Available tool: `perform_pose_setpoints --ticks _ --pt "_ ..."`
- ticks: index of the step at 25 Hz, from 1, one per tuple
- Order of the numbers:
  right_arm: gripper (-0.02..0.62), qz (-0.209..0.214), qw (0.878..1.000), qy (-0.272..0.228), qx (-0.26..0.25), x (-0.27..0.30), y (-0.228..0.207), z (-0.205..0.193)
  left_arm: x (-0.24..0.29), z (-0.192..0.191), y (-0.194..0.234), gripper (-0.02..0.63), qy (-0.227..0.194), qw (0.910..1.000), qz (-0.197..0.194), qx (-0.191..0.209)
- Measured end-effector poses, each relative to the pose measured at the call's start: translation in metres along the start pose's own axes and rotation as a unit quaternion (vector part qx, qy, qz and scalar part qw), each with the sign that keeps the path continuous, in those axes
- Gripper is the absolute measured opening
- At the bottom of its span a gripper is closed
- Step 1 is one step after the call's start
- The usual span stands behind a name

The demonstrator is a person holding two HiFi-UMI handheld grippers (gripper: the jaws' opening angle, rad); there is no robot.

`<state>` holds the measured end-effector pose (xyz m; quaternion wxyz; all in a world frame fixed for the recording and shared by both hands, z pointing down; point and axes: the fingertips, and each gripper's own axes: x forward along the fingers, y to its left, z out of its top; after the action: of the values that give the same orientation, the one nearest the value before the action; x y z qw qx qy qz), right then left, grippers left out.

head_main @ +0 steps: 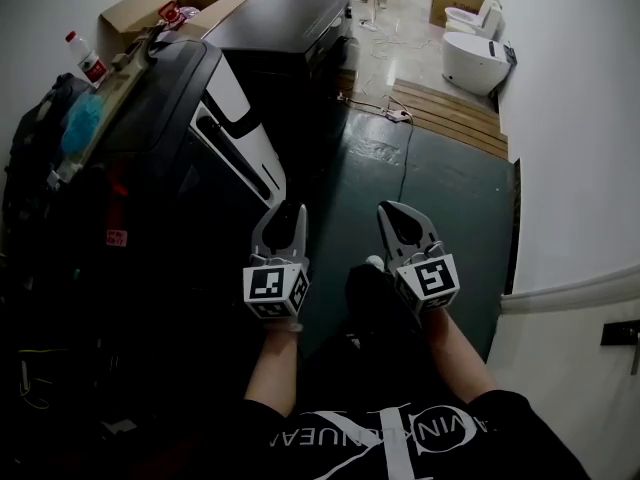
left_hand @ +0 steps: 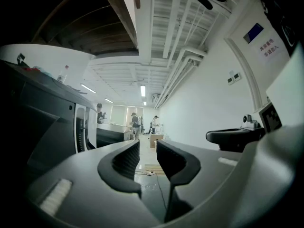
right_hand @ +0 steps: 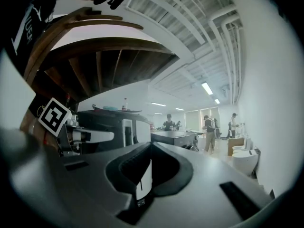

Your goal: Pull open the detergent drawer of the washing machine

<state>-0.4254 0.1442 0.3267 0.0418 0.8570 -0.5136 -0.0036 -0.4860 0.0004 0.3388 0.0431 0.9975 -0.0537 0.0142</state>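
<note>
head view looks down on the left hand-held gripper (head_main: 284, 216), jaws spread with only air between them, and the right hand-held gripper (head_main: 402, 218), jaws pressed together and empty, both held apart from the dark washing machine (head_main: 190, 88) at their left.

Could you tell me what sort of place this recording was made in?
Probably an appliance test workshop: a washing machine beside another dark appliance, toilets standing loose on the floor, and cardboard boxes.
</note>
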Motion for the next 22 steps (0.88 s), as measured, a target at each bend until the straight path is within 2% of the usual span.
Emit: perform_pose_setpoints --ticks 3,12,22 --pt "0.015 -0.004 1.000 0.007 -0.001 0.019 -0.010 -0.007 0.017 -0.003 0.010 0.098 0.002 1.0000 0.002 0.006" --pt "0.014 0.023 1.000 0.000 -0.010 0.095 -0.038 -0.016 0.090 -0.008 0.046 0.099 0.007 0.9998 0.020 0.001" --pt "0.014 0.050 0.999 0.015 -0.011 0.177 -0.075 -0.026 0.167 -0.016 0.088 0.098 0.024 0.9986 0.044 -0.012"
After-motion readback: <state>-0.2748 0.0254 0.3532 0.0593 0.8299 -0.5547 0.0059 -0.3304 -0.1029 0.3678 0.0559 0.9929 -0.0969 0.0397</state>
